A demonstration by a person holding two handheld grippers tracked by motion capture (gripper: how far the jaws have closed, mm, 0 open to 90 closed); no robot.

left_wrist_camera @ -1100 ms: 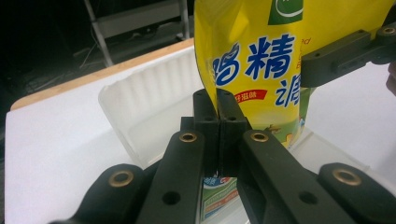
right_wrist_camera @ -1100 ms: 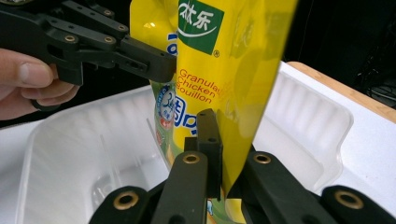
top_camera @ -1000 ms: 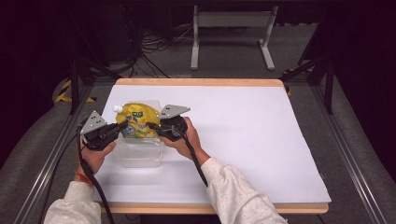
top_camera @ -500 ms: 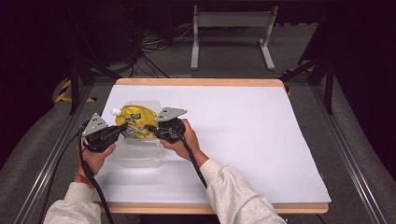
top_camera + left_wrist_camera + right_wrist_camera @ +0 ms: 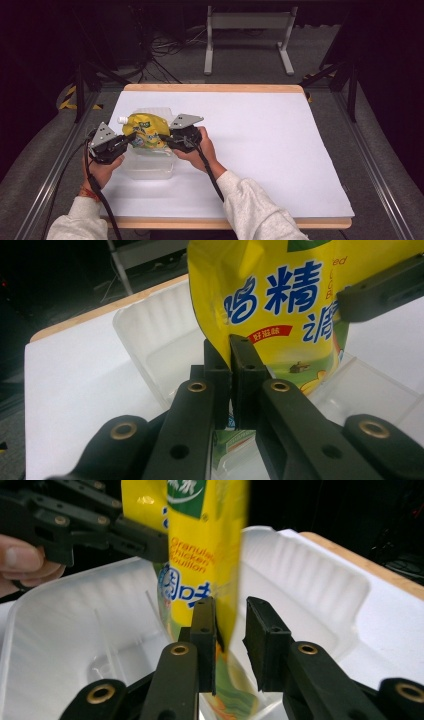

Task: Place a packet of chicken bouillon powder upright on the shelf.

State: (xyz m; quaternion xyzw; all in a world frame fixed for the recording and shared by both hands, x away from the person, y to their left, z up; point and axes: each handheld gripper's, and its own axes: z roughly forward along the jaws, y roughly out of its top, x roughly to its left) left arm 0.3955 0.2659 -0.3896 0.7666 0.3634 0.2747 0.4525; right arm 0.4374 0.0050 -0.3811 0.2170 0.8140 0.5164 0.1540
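A yellow chicken bouillon pouch (image 5: 145,131) with a white spout hangs upright over a clear plastic container (image 5: 150,167) at the table's left. My left gripper (image 5: 131,139) is shut on the pouch's (image 5: 280,290) lower edge, its pads (image 5: 242,365) pressed together on the film. My right gripper (image 5: 162,137) holds the opposite edge between its jaws, which have just been opening. In the right gripper view (image 5: 232,610) the pouch (image 5: 205,540) lies against one pad and a gap shows before the other pad (image 5: 262,625). The pouch's bottom dips into the container (image 5: 310,575).
The table is covered by a white sheet (image 5: 280,150) with a wooden rim (image 5: 215,88) at the back. A metal stand (image 5: 247,30) and cables lie on the floor beyond. Dark rails run along both sides of the table.
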